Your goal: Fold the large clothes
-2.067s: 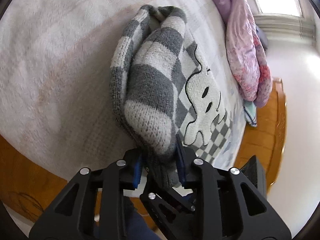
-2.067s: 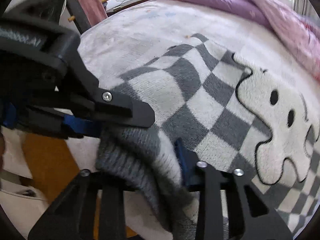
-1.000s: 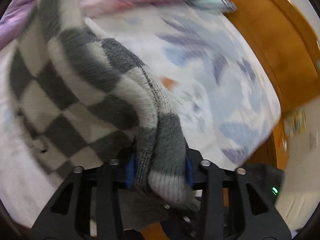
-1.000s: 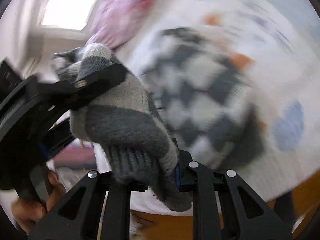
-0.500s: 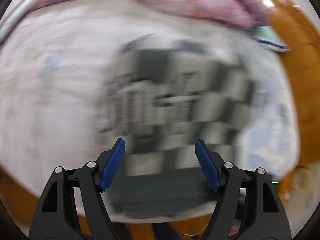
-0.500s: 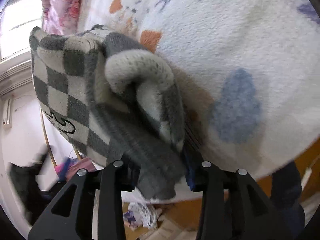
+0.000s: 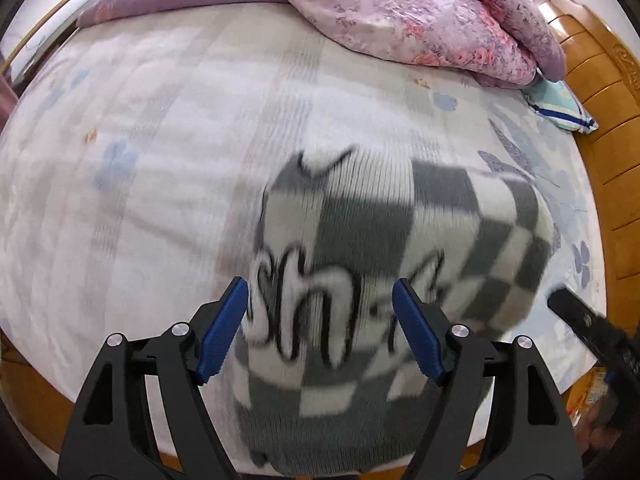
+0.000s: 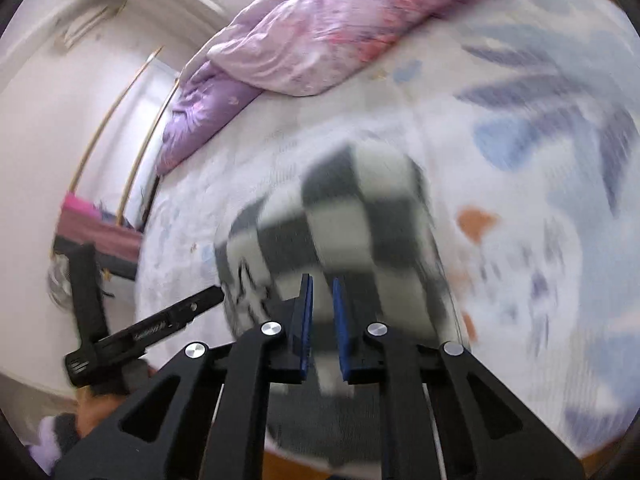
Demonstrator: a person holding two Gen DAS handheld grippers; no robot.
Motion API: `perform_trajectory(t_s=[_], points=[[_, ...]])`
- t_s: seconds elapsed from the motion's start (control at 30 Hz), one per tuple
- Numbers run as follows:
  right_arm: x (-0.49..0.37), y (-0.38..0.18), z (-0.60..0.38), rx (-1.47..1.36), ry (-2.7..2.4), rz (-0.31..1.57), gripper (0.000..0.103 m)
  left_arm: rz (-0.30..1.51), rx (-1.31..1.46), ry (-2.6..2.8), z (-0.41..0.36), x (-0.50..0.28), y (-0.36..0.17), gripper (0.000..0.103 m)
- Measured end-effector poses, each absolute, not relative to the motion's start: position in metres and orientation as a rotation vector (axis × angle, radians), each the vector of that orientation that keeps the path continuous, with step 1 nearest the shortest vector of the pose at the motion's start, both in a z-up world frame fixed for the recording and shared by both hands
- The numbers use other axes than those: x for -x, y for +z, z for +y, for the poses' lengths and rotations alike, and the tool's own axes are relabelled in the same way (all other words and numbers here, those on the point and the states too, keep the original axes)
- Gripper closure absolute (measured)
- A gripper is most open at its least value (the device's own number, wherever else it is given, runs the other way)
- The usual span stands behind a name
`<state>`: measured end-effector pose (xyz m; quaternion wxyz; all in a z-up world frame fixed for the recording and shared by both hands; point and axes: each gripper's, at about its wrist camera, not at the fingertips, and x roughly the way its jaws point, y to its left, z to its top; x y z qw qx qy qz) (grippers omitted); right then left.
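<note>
Sweater: a grey-and-white checked knit sweater (image 7: pixel 384 240) is seen folded into a compact bundle on the bed (image 7: pixel 160 140), near the front edge of the mattress; white patches outlined in black are shown on its near face.
Sweater and left jaws: the bundle is seen below and beyond the left gripper (image 7: pixel 320 320); the blue pads (image 7: pixel 224 332) are spread to either side of its near part, and no cloth is pinched between them.
Left gripper: the jaws are held wide apart.
Sweater and right jaws: the sweater (image 8: pixel 340 232) is seen behind the right gripper (image 8: pixel 322 320); no cloth is seen in the gap between the pads, though this view is blurred.
Right gripper: the jaws are closing, and only a narrow slit is left between the blue pads (image 8: pixel 306 320); nothing is held.
Other gripper in view: a black finger of the right gripper (image 7: pixel 580 320) is caught at the right edge of the left view, just beside the bundle.
Bedding: a pink-and-purple floral quilt (image 7: pixel 420 12) is heaped along the far side of the bed, well apart from the sweater.
Bed frame: a wooden headboard (image 7: pixel 600 92) is seen at the right.
</note>
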<state>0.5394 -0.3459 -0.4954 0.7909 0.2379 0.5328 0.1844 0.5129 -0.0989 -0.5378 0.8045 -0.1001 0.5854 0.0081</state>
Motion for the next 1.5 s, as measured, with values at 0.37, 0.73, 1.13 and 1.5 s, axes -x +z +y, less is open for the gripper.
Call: perform_trajectory(t_s=[0.37, 0.73, 1.13, 1.5], points=[[-0.594, -0.624, -0.361, -0.573, 0.158, 1.467, 0.103, 1.520, 0.149, -0.025, -0.099, -0.605, -0.628, 0.006], [-0.594, -0.628, -0.370, -0.598, 0.158, 1.485, 0.103, 1.499, 0.149, -0.082, -0.094, -0.614, -0.642, 0.003], [-0.534, -0.577, -0.412, -0.895, 0.214, 1.339, 0.053, 1.326, 0.405, -0.158, -0.046, -0.529, -0.595, 0.004], [-0.476, -0.642, -0.422, -0.761, 0.288, 1.496, 0.024, 1.453, 0.550, -0.067, -0.041, -0.451, -0.647, 0.004]])
